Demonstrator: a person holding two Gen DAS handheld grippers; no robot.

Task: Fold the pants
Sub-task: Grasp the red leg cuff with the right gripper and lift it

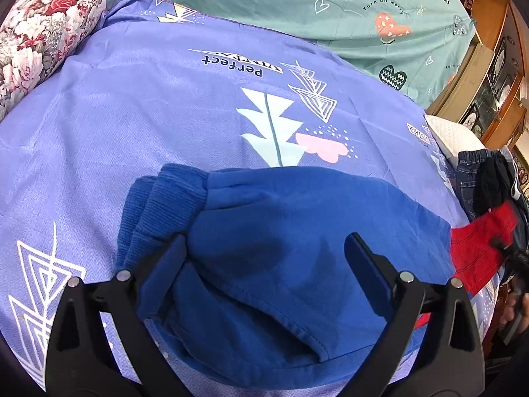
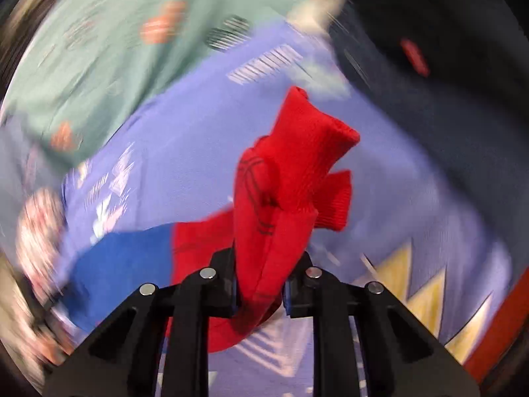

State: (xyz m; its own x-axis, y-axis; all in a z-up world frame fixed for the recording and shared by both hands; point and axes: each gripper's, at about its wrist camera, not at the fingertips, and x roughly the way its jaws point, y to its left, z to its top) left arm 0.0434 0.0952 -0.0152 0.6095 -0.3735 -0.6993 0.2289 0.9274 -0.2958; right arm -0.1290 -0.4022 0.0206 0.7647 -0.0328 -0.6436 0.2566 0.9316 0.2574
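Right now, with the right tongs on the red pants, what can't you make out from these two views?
- Red pants: right wrist view blurred; lower part hidden behind right tongs.
- Blue pants: near edge hidden behind open left tongs in left wrist view.
- Dark clothes pile: cut off by the right edge.

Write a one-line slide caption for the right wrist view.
Right gripper clamped on bunched red pants, lifted over the purple bedsheet beside the folded blue pants.

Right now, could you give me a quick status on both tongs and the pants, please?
Left tongs open over folded blue pants. Right tongs shut on red pants, lifted. Dark clothes pile alongside.
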